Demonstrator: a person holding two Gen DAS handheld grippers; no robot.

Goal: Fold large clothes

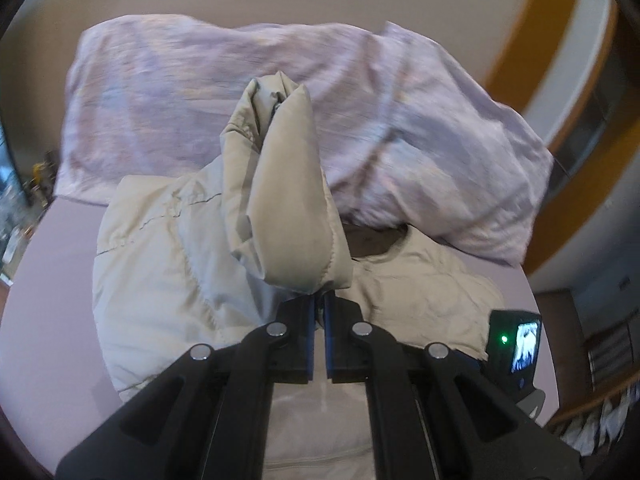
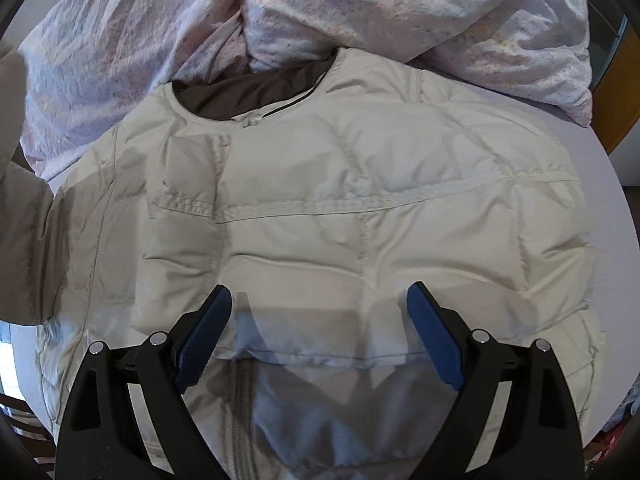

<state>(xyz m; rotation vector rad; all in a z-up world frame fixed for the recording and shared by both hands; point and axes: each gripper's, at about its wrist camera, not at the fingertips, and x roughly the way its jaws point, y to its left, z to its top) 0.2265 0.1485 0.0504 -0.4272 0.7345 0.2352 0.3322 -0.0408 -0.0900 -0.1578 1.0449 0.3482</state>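
Note:
A cream quilted puffer jacket (image 2: pixel 340 208) lies on a pale lilac bed sheet (image 2: pixel 624 248), collar toward the far side, dark lining showing at the neck. My left gripper (image 1: pixel 319 300) is shut on the jacket's sleeve (image 1: pixel 288 200) and holds it raised above the jacket body (image 1: pixel 160 272). My right gripper (image 2: pixel 319 300) is open, hovering just above the jacket's folded-over right sleeve, with its blue pads (image 2: pixel 204 336) either side of the sleeve's end. The raised sleeve shows at the left edge of the right wrist view (image 2: pixel 16 128).
A crumpled lilac patterned duvet (image 1: pixel 280 72) is heaped at the far side, touching the collar; it also shows in the right wrist view (image 2: pixel 360 8). An orange wooden frame (image 1: pixel 520 40) stands at the right. The right gripper's camera unit (image 1: pixel 516 344) is at right.

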